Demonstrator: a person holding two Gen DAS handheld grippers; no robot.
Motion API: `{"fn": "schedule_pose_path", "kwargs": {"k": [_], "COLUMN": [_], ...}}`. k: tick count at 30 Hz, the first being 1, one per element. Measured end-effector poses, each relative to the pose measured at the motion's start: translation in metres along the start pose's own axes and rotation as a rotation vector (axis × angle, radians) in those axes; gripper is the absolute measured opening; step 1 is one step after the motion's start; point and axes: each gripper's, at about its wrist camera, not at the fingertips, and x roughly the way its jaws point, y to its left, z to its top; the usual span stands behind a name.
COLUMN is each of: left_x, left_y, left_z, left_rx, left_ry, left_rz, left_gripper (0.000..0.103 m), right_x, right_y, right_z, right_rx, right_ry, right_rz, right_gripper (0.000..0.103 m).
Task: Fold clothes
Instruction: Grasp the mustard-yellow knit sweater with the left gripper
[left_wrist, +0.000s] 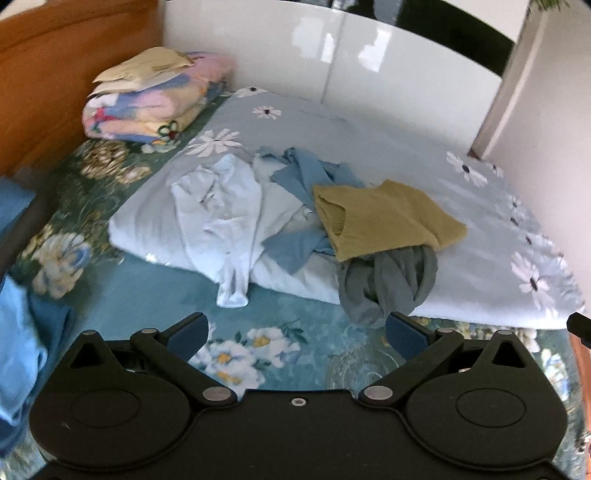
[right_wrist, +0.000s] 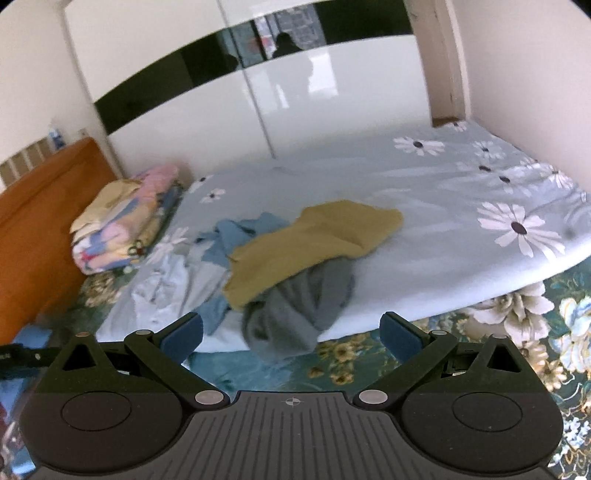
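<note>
left gripper (left_wrist: 295, 334) – jaws apart, empty | right gripper (right_wrist: 291, 332) – jaws apart, empty | mustard shirt (left_wrist: 384, 218) on the clothes pile (left_wrist: 258, 214), grey garment (left_wrist: 388, 284) just below it

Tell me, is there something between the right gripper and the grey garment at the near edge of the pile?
Nothing visible. The right gripper is open and empty, and the grey garment hangs over the quilt's edge directly ahead of it. Only the olive top overlaps the garment's far part.
</note>
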Motion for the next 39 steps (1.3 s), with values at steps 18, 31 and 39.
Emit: {"fn": "schedule_pose_path", "kwargs": {"k": [18, 31, 39], "left_x": [0.212, 0.333, 0.335], "left_y": [-0.070, -0.080, -0.091], "left_z": [0.065, 0.067, 0.069], "left_rx": [-0.030, -0.029, 0.019], "left_ry": [0.077, 0.104, 0.063], "left_rz": [-0.022, -0.096, -0.263], "left_gripper": [0.100, 0.092, 0.058], "right_x": [0.132, 0.148, 0.157], "right_y": [-0.050, -0.086, -0.100], "right_z": [-0.007, -0.051, -0.067], "right_rx": [0.084, 0.146, 0.203], "right_ry": [0.104, 0.213, 0.247], "right_rz": [0.072, 0.019, -0.011], "right_gripper": [0.103, 0.103, 0.103]}}
